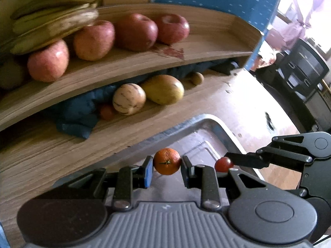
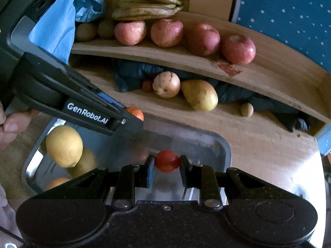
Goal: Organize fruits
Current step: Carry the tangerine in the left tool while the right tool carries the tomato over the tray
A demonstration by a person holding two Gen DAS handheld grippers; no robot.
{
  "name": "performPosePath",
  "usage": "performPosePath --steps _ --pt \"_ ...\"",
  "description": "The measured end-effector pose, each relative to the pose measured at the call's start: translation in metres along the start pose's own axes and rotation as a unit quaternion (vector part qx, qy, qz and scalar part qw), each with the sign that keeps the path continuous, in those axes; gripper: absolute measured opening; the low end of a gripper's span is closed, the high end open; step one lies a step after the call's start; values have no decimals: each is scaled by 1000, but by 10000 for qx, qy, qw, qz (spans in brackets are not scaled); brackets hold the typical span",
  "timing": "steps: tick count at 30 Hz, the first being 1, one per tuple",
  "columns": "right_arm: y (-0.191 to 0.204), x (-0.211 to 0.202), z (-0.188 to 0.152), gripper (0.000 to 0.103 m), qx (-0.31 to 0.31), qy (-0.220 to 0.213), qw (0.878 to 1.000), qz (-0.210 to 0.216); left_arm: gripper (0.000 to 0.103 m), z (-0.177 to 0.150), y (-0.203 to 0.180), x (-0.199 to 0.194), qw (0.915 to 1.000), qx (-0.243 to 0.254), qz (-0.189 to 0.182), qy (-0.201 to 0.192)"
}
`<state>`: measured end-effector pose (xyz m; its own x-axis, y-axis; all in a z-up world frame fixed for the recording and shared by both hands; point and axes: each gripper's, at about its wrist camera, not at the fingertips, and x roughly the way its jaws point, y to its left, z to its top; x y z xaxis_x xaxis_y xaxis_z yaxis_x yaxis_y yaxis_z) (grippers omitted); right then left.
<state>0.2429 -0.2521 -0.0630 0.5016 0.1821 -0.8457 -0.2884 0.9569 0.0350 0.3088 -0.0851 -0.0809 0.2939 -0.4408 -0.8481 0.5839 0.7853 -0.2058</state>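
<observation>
Gripping mandarin [image 1: 167, 161] stem-forward in left jaws, right jaws clamping tomato [image 2: 167, 161], above tray [image 2: 224, 144]

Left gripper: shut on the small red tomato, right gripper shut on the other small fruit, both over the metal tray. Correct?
Not quite. The left gripper is shut on the small orange, not a tomato; the left wrist view shows it clamped between the pads. The red tomato is the fruit in the right gripper, as the right wrist view shows. Both are over the metal tray.
</observation>
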Motion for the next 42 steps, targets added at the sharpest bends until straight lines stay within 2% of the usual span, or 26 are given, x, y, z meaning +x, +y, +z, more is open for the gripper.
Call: performPosePath --steps 18,34,42 --pt "23 -29 -43 27 421 187 9985 -292 31 -29 -29 -1 9954 822 -388 298" --pt "37 -31 -64 27 425 489 9979 -58 31 -46 -42 6 9883 1296 -425 679" --pt "37 -30 -67 27 413 497 9979 -2 31 -50 -45 7 9863 1395 -365 795"
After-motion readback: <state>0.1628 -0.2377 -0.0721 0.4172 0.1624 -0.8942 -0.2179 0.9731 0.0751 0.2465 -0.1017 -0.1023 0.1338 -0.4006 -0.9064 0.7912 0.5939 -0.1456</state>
